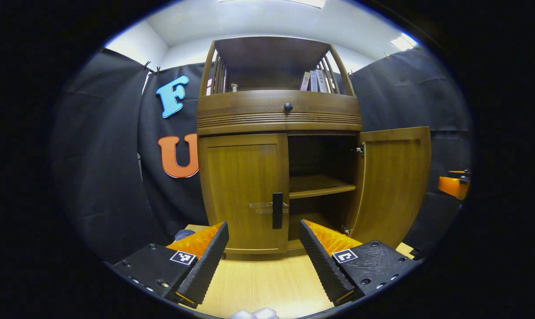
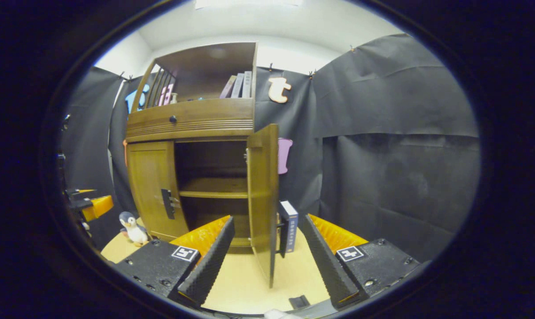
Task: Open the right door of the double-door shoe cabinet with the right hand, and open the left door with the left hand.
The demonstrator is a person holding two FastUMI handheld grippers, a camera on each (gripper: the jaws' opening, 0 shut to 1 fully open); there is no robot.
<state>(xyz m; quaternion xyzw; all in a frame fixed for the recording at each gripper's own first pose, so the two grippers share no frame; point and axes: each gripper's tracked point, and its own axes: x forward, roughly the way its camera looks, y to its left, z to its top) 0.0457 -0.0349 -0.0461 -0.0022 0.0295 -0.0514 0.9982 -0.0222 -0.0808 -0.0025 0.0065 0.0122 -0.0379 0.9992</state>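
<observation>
In the left gripper view the double-door shoe cabinet (image 1: 278, 146) fills the centre of the frame, standing on a pale wooden floor (image 1: 267, 288). Its left door (image 1: 245, 192) is closed, with a dark upright handle (image 1: 277, 210) at its inner edge, just above the gap between the fingers. The right door (image 1: 393, 181) stands swung out to the right of centre, baring an inner shelf (image 1: 321, 186). The left gripper (image 1: 264, 254) sits at the bottom centre with its fingers spread wide and nothing between them, short of the cabinet. Above the doors runs a drawer front with a small round knob (image 1: 288, 106), and in the open top compartment a few books (image 1: 315, 81) lean at upper centre. At the right edge, an orange and dark part of the other gripper (image 1: 454, 185) shows, partly cut off.

In the right gripper view the right gripper (image 2: 267, 252) is at the bottom centre, also spread and empty; the open right door (image 2: 264, 199) is seen nearly edge-on, rising between its fingers. A handle on the door's outer face is only partly visible. Just right of the door a blue-and-white book (image 2: 290, 226) stands upright on the floor. At the lower left a toy penguin (image 2: 132, 228) stands beside the cabinet's left corner. A small dark object (image 2: 299, 301) lies on the floor at the bottom; what it is cannot be made out.
</observation>
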